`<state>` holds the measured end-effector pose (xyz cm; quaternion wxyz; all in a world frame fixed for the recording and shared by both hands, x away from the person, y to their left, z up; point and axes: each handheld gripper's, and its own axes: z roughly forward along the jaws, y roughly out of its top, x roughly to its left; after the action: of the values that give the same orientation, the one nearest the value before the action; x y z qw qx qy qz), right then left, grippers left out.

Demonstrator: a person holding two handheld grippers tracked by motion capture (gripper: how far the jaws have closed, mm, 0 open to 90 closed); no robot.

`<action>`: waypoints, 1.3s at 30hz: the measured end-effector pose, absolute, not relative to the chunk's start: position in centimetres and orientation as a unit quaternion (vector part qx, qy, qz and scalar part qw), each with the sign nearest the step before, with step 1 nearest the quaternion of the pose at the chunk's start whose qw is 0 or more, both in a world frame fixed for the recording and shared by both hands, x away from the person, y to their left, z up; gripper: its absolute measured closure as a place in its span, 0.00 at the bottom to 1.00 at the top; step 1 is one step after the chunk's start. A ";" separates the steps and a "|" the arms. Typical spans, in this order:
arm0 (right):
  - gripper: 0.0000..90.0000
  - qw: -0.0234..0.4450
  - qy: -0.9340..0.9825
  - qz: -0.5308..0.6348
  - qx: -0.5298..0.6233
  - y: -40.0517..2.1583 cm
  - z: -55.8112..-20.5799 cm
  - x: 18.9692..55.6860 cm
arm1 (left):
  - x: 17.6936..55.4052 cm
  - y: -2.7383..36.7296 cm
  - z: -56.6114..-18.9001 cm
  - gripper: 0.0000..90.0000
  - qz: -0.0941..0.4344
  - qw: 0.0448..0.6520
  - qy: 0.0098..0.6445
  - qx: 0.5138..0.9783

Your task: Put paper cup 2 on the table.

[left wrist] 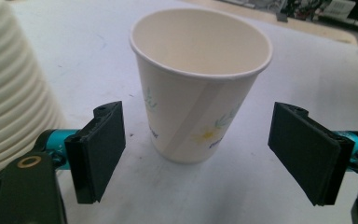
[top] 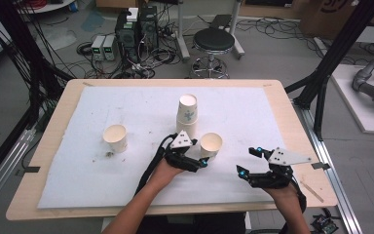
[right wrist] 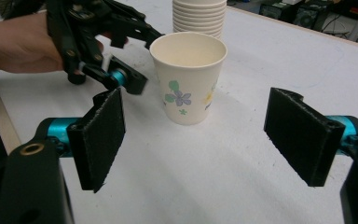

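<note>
A flowered paper cup (top: 211, 144) stands upright on the white mat (top: 102, 180), right of the middle. My left gripper (top: 199, 152) is open just left of it. In the left gripper view the cup (left wrist: 200, 84) stands between and just beyond the two pads (left wrist: 102, 149), untouched. A tall stack of cups (top: 187, 114) rises behind it, and the stack (left wrist: 9, 93) fills that view's left edge. Another single cup (top: 115, 138) stands at the left. My right gripper (top: 249, 160) is open and empty near the front right, facing the flowered cup (right wrist: 189, 79) and the left gripper (right wrist: 137, 56).
The mat covers most of the wooden table (top: 292, 126). A thin wooden stick (top: 311, 191) lies on the table's front right corner. A black stool (top: 213, 41) and computer boxes (top: 136, 29) stand on the floor beyond the far edge.
</note>
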<state>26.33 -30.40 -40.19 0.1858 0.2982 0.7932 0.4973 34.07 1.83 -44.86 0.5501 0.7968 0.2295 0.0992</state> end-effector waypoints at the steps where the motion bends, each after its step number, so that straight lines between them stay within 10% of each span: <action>1: 0.23 0.185 0.793 0.498 0.299 -30.4 -40.2 26.3 | 33.9 2.4 -44.6 0.21 0.098 0.557 0.229 0.793; 39: 0.23 0.223 0.798 0.467 0.309 -29.3 -40.5 25.6 | 24.9 23.5 -41.4 0.16 0.258 0.637 0.324 0.650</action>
<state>25.61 -29.28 -40.46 0.2233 0.3085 0.7980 0.4670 24.91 23.45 -41.41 0.6369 0.6499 0.3243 0.2585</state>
